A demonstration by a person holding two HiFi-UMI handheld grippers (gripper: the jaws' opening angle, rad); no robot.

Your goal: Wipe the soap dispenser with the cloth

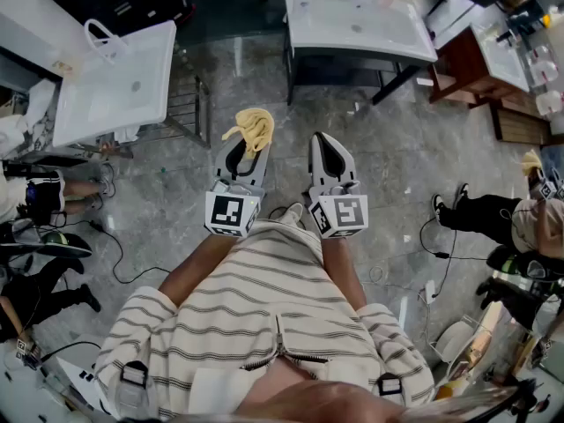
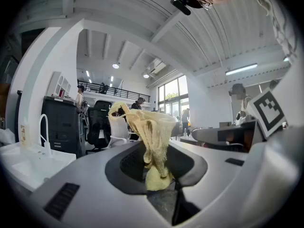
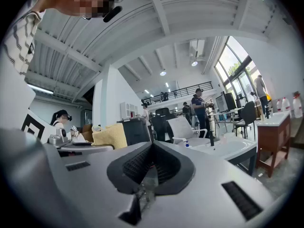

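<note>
The left gripper (image 1: 248, 146) clamps a crumpled yellow cloth (image 1: 254, 127) in its jaws, while the right gripper (image 1: 326, 144) has its jaws closed together, seemingly on nothing.

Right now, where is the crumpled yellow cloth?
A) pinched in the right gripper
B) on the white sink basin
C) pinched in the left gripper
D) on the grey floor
C: the crumpled yellow cloth is pinched between the jaws of the left gripper; the right gripper is shut on nothing.
</note>
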